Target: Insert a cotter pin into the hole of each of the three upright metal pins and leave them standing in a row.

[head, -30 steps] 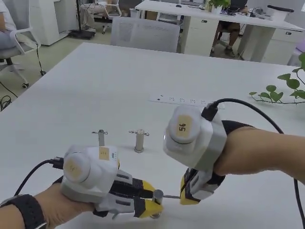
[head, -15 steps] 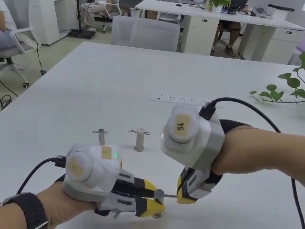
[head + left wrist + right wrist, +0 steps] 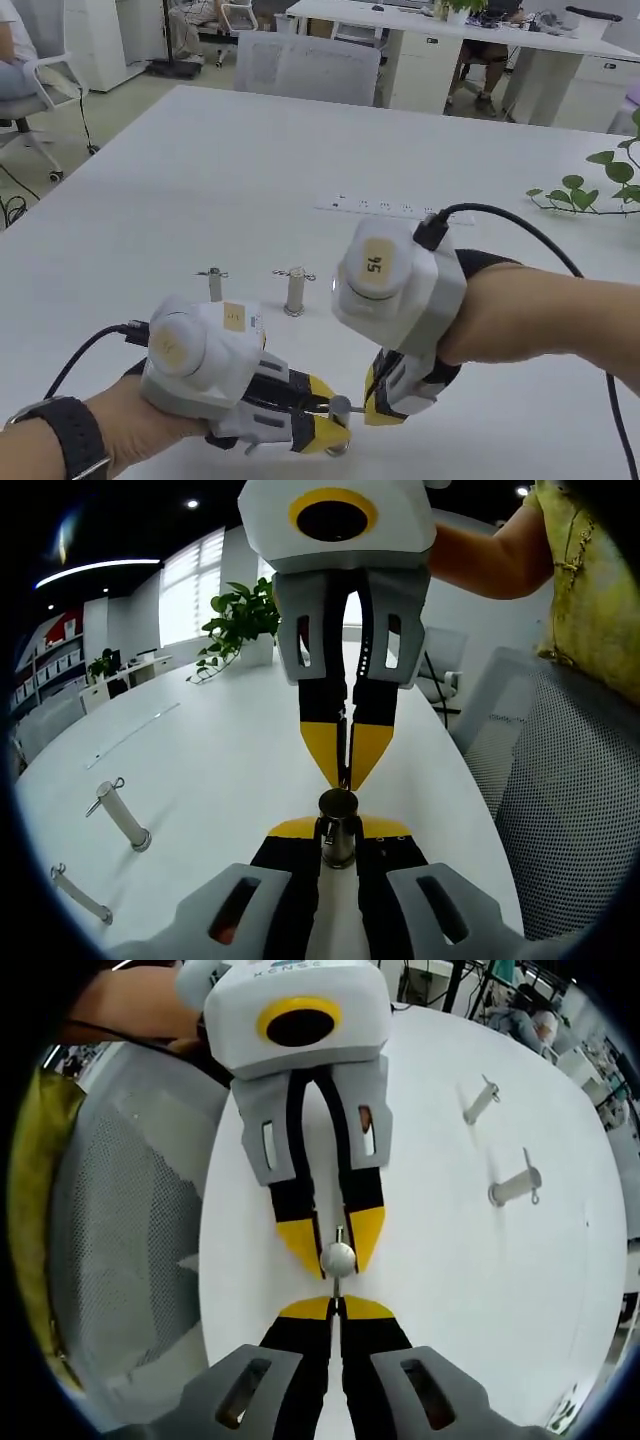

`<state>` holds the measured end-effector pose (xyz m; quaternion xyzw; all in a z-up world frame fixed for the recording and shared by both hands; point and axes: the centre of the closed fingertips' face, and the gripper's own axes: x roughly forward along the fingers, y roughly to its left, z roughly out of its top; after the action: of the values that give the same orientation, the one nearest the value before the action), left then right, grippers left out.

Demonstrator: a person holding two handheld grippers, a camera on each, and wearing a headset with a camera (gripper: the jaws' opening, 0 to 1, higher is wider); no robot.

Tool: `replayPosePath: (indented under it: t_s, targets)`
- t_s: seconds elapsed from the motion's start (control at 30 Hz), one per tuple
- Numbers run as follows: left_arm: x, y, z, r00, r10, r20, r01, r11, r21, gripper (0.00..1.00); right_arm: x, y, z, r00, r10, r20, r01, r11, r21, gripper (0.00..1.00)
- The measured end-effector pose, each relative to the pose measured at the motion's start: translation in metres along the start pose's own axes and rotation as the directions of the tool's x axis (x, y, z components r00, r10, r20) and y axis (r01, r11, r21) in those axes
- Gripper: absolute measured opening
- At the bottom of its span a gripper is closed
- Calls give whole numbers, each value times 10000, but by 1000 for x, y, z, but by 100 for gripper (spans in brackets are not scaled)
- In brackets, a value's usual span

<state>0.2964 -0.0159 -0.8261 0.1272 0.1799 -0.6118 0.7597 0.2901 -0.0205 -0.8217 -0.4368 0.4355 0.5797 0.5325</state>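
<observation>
standing upright, metal pin (image 3: 338, 406) clamped in left gripper (image 3: 322, 426); right gripper (image 3: 378, 404) pinches cotter pin (image 3: 356, 408), horizontal, tip at pin head.

Shiny metal pin (image 3: 338, 828) on matt white table (image 3: 200, 180).

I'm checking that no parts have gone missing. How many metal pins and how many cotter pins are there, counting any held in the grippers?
metal pins: 3
cotter pins: 3
total: 6
</observation>
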Motion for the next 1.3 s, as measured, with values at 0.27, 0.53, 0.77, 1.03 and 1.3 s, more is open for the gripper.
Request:
replayPosePath:
  t_s: [0.27,0.53,0.77,1.03,1.3]
  targets:
    - [1,0,0,9999,-44,-115,45,10000,77,11,0,1,4,10000,20,83,-19,10000,-88,3]
    - [2,-1,2,9998,-94,-198,96,9999,125,11,1,1,4,9999,46,126,-44,9999,-149,3]
    - [3,-1,3,9995,-128,-276,132,9998,142,11,2,0,6,9997,37,234,-32,9997,-229,3]
    - [3,-2,2,9993,-158,-334,163,9998,138,11,2,1,6,9997,61,252,-53,9995,-315,3]
    - [4,-3,2,9992,-168,-372,174,9997,156,11,3,2,5,9993,107,351,-99,9997,-230,4]
